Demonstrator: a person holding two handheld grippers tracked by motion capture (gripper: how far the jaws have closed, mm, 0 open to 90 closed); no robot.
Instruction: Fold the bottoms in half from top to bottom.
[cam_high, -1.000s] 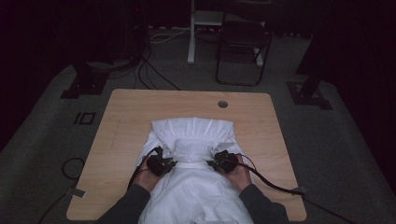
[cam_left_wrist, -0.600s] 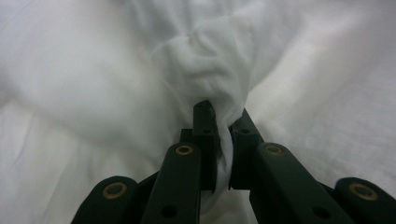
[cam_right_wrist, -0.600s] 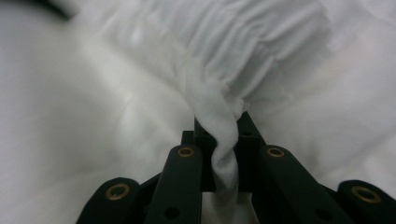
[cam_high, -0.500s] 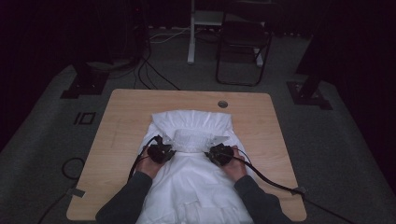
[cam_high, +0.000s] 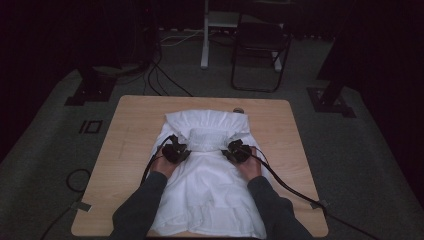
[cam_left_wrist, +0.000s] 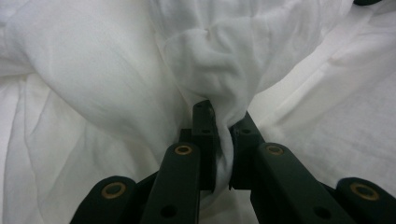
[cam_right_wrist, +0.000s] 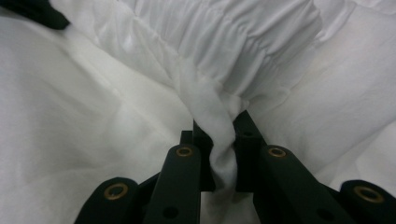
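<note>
A white garment (cam_high: 210, 180) of thin, soft, crinkled cloth is spread across the centre of a pale wooden tabletop (cam_high: 130, 130), reaching to the bottom edge of the frame. A gathered, ribbed band (cam_high: 207, 136) is seen just above centre. A bunched fold is pinched by the left gripper (cam_high: 176, 150) at the band's left end. A twisted fold is pinched likewise by the right gripper (cam_high: 236, 150) at the band's right end.
</note>
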